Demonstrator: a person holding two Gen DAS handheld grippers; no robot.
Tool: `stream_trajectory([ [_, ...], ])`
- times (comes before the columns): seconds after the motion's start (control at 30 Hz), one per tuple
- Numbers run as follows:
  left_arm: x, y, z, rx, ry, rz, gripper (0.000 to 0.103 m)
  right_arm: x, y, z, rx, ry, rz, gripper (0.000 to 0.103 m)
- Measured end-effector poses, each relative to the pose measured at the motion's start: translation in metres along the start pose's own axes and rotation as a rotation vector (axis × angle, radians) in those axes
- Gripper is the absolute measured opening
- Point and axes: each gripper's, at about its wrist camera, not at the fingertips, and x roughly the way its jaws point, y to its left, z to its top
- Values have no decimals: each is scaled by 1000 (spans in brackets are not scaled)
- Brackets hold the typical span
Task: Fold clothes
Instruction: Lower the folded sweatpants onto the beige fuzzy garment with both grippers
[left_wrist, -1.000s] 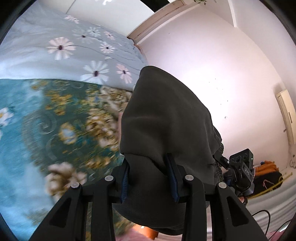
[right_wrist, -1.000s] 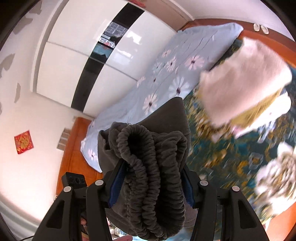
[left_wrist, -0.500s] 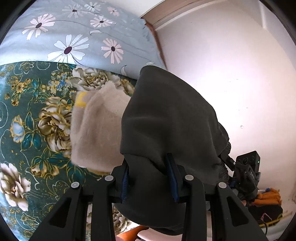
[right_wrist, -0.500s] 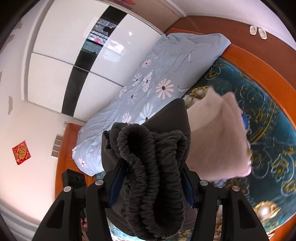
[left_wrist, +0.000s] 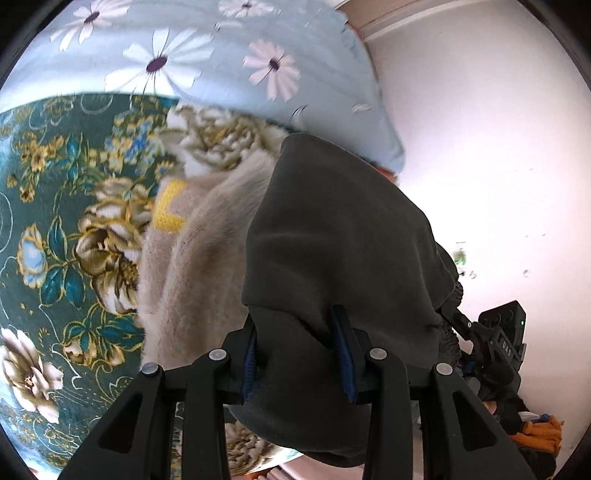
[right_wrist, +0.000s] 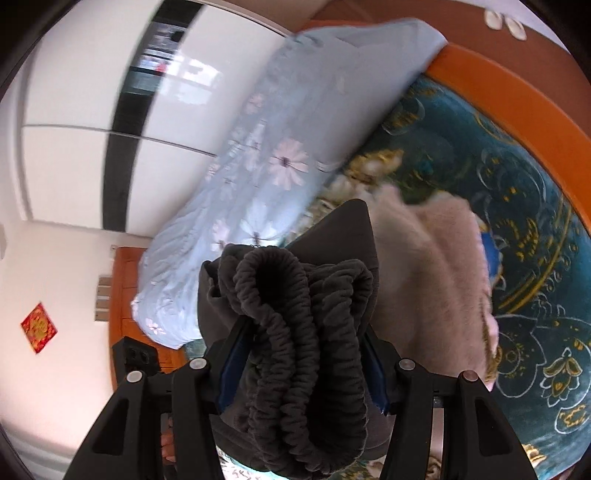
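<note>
Both tongs (left_wrist: 297, 356) (right_wrist: 301, 363) pinch bunched dark grey trousers (left_wrist: 343, 236).

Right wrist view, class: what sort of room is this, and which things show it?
Most likely a bedroom: a light-blue daisy-print duvet on a teal floral bedspread, an orange wooden bed frame, and a white sliding-door wardrobe.

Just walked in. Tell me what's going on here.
Someone is folding clothes over a bed, a gripper in each hand. Both hold one dark grey garment in the air: the left gripper is shut on plain fabric, the right gripper on the bunched elastic waistband. A folded beige fleece lies on the teal floral blanket just beyond.
</note>
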Motion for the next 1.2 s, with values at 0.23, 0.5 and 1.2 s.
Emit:
stream_trajectory([
  [0.23, 15, 17, 6, -30, 16, -10, 45, 21, -36, 5, 88, 17, 29, 61],
  [0.5, -9, 13, 8, -34, 12, 16, 47, 12, -19, 7, 42, 22, -5, 65],
  [1.2, -22, -42, -50, 278, 1, 47, 46, -2, 72, -41, -321, 28, -113, 64],
])
